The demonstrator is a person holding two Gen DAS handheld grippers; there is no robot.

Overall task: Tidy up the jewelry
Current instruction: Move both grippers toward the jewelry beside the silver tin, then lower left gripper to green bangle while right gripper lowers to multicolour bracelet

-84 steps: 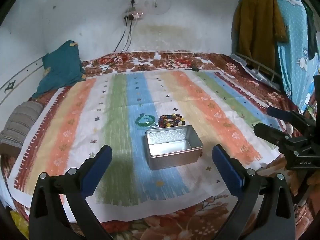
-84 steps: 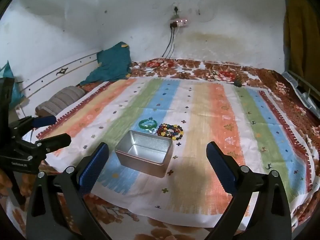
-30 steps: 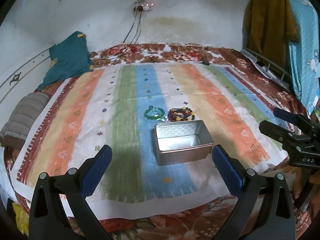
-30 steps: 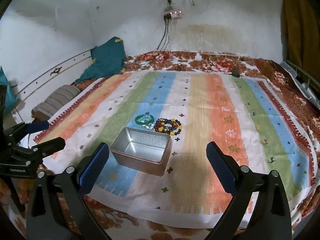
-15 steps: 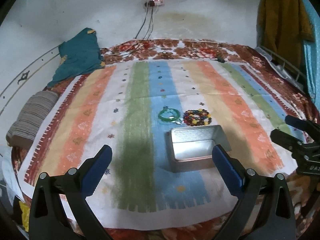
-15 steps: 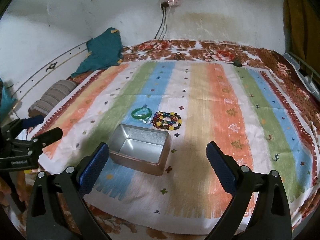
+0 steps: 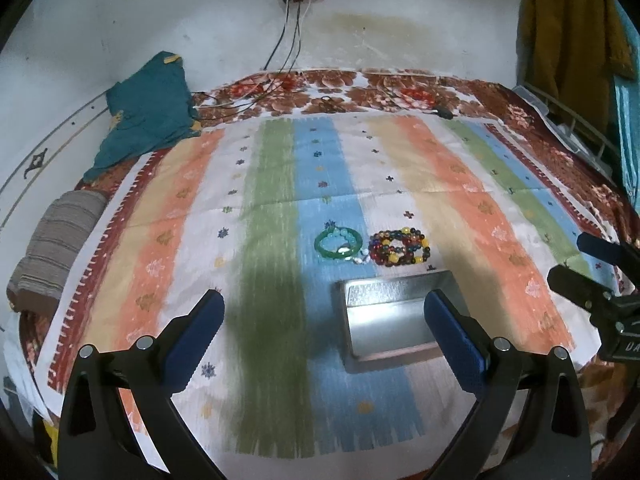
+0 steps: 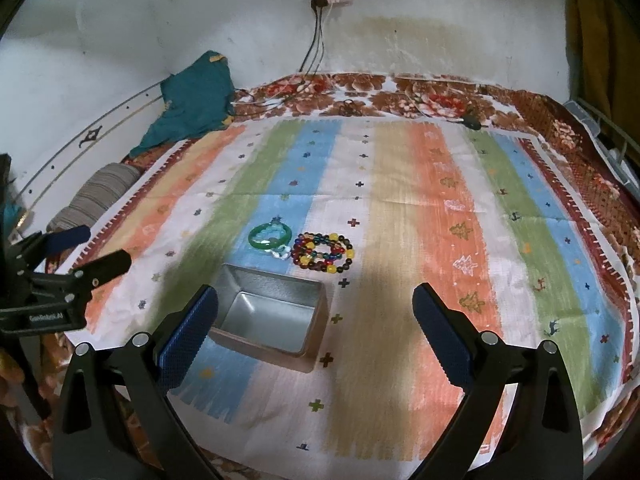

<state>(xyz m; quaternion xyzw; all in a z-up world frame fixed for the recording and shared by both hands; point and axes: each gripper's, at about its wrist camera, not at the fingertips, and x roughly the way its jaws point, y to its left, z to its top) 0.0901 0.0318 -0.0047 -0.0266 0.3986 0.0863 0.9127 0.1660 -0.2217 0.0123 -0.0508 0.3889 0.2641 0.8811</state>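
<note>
A striped cloth (image 8: 400, 208) covers most of both views, lying on a floral bedspread (image 8: 420, 92) that meets the white wall (image 8: 440, 20) across the top. The right half of the cloth is bare in the right wrist view, and its left half is bare in the left wrist view.

In the left wrist view the right pad of the left gripper (image 7: 324, 320) covers the near right corner of the metal tin (image 7: 384, 316), and the picture is smeared, so the beads blur. A small pale piece between the two bracelets is too small to make out.

The open tin (image 8: 268, 312) sits at lower centre left of the right wrist view, partly behind the left pad of the right gripper (image 8: 316, 312). Just above it lie the green bangle (image 8: 270, 236) and the multicoloured bead bracelet (image 8: 322, 254), side by side; whether they touch I cannot tell. All three are above and beyond the pads.

Both grippers are spread wide with nothing between their pads. Each shows at the other view's edge: the right gripper (image 7: 576, 264) at mid right, the left gripper (image 8: 88, 250) at mid left.
</note>
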